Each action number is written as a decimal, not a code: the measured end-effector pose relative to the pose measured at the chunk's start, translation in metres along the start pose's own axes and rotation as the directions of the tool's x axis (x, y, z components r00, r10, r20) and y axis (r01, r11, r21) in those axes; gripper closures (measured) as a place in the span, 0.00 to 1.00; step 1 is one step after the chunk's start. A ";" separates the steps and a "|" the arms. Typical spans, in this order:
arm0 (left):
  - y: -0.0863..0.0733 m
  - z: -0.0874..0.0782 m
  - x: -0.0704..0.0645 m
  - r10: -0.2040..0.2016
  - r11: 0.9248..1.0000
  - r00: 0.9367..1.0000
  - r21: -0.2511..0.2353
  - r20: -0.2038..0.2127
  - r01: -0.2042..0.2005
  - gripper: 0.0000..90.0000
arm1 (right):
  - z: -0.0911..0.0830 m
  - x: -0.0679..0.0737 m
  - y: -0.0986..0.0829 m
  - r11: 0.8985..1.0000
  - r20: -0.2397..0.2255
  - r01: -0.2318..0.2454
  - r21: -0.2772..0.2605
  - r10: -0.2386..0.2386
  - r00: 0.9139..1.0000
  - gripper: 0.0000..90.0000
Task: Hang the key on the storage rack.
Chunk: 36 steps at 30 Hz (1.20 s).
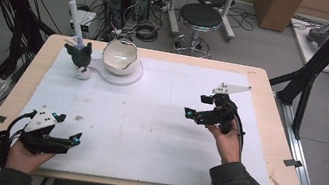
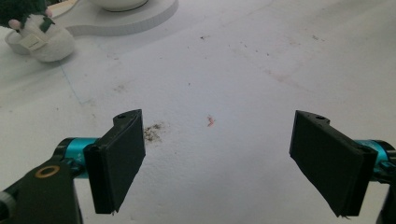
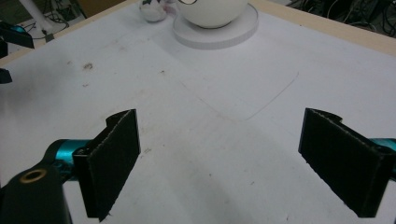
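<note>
Both grippers are over the white mat (image 1: 157,122), jaws spread wide, nothing held. Left gripper (image 1: 70,130) sits low at the near left corner of the mat; in the left gripper view its jaws frame bare mat with a brown smudge (image 2: 153,132) and a small red fleck (image 2: 211,121) between them. Right gripper (image 1: 195,106) is at mid-right of the mat, held up by the person's hand (image 1: 226,141), jaws pointing toward the far left. White bowl (image 1: 119,57) rests on a round white base (image 1: 132,78) at the far left of the mat, well apart from both grippers; its rim looks uneven, detail too small to resolve. Just left of the base stands a dark green plush toy (image 1: 79,55) on a white foot, a pale stick rising from it. In the left gripper view the toy (image 2: 28,18) and the bowl (image 2: 116,3) are cut off at the top edge; in the right gripper view the bowl (image 3: 212,11) is likewise cropped.
</note>
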<state>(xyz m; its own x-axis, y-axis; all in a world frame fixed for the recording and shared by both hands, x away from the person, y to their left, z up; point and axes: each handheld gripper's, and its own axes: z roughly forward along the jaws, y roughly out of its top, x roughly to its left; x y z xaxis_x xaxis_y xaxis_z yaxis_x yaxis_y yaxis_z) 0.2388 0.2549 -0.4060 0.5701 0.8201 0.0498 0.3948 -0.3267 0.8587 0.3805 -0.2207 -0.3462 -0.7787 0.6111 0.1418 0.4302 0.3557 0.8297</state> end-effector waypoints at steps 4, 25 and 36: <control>0.000 0.000 0.000 -0.004 1.000 1.000 -0.003 0.001 0.004 0.21 | -0.002 -0.001 -0.004 1.000 0.006 -0.001 0.009 0.001 1.000 0.13; 0.000 0.000 0.000 -0.013 1.000 1.000 -0.006 0.000 0.013 0.21 | -0.012 0.002 -0.024 1.000 0.040 0.010 0.007 -0.010 0.999 0.13; 0.000 0.000 -0.001 -0.010 1.000 1.000 -0.006 0.002 0.010 0.21 | -0.020 0.001 -0.038 1.000 0.055 0.002 0.005 -0.003 0.998 0.13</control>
<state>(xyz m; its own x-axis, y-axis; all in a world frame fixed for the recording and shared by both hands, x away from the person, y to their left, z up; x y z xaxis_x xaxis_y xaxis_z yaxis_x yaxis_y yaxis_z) 0.2382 0.2543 -0.4057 0.5672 0.8226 0.0401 0.3962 -0.3152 0.8624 0.3549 -0.2476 -0.3670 -0.7535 0.6482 0.1097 0.4309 0.3609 0.8271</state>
